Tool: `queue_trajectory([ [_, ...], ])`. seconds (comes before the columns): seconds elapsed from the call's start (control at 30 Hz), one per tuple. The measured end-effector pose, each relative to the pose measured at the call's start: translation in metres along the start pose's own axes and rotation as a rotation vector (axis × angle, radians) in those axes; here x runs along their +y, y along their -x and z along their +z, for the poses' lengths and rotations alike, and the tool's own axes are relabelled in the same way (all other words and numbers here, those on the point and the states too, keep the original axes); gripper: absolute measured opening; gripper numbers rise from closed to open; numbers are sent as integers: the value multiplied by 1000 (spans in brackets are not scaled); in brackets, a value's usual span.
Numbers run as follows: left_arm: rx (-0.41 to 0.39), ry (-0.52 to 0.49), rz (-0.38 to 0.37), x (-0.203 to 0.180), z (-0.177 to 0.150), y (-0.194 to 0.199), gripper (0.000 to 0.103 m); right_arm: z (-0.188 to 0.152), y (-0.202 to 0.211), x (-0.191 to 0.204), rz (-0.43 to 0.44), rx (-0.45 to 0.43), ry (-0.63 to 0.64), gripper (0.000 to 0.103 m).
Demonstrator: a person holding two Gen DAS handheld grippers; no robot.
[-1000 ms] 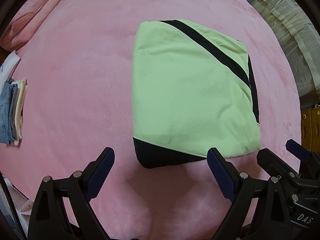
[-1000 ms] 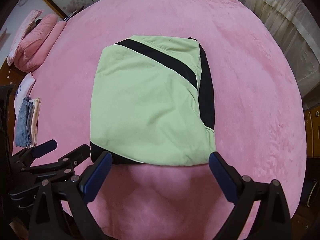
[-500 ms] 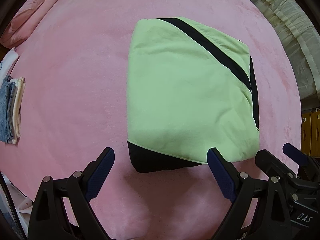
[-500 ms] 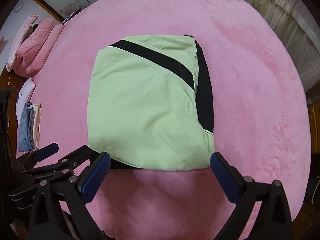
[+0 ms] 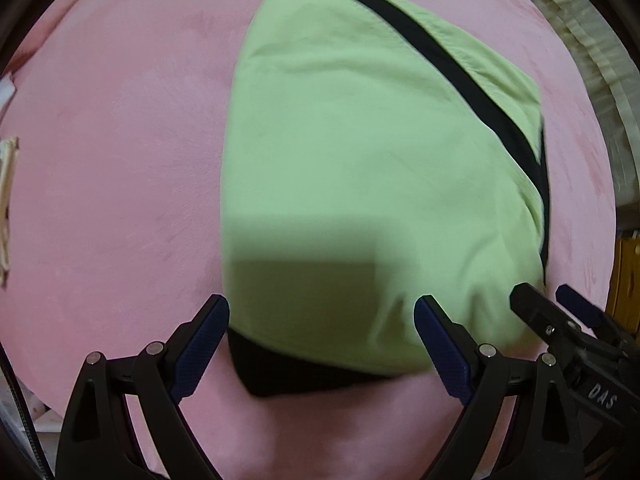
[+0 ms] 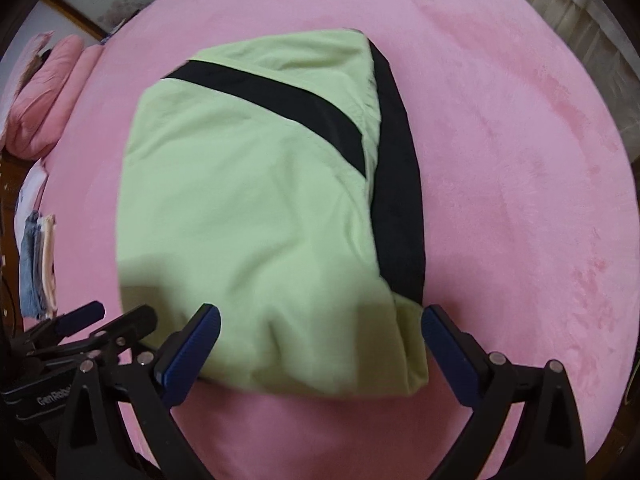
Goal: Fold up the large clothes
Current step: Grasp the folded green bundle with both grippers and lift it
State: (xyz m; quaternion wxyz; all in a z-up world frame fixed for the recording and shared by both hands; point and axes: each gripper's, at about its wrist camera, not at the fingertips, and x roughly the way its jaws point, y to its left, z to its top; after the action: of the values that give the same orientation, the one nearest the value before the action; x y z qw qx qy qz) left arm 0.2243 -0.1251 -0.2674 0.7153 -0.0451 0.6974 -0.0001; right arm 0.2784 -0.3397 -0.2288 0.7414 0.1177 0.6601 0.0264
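A folded light-green garment (image 5: 360, 168) with black bands lies flat on the pink bed cover (image 5: 120, 160); it also shows in the right wrist view (image 6: 248, 208). My left gripper (image 5: 322, 340) is open, its blue-padded fingers straddling the garment's near left edge, just above it. My right gripper (image 6: 320, 344) is open over the garment's near right edge, its fingers apart on either side of the green corner. Each gripper shows in the other's view, the right one (image 5: 560, 316) and the left one (image 6: 104, 320). Neither holds cloth.
A stack of folded jeans and pale clothes (image 6: 38, 260) lies at the bed's left edge. Pink pillows (image 6: 44, 96) sit at the far left. Pale curtains (image 5: 592, 40) hang on the right, and a yellow wooden piece (image 5: 628, 280) stands beside the bed.
Both grippers have moved forward and down toward the garment's near edge, so it looms larger. Their shadows now fall on the green cloth. Jaws stay open.
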Motion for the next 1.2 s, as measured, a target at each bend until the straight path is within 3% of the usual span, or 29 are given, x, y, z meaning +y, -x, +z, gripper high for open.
queue_trajectory([
  [0.13,6,81,-60,24,22,-21,93,18,-20,-16,3,-22,-46,101],
  [0.3,-27,163,-201,53,47,-37,93,42,-51,-46,160,-13,-181,100],
  [0.43,-1,224,-349,73,64,-56,93,54,-60,-48,252,-44,-177,100],
  [0.6,38,237,-426,79,69,-73,93,67,-69,-47,341,-7,-149,95],
  [0.67,22,218,-407,75,65,-70,92,68,-69,-51,371,0,-176,87],
  [0.7,13,207,-396,72,62,-69,89,68,-70,-52,381,-3,-178,77],
  [0.73,-1,204,-379,67,55,-69,88,67,-68,-53,385,-9,-170,59],
  [0.8,-32,202,-327,60,51,-62,81,64,-65,-50,365,-24,-138,40],
  [0.93,-113,185,-214,40,42,-39,62,59,-51,-41,363,-50,-110,17],
  [1.07,-178,110,-51,10,27,-18,48,48,-36,-33,406,-77,-109,13],
  [1.2,-186,77,26,-13,15,-2,38,35,-21,-25,435,-106,-91,11],
])
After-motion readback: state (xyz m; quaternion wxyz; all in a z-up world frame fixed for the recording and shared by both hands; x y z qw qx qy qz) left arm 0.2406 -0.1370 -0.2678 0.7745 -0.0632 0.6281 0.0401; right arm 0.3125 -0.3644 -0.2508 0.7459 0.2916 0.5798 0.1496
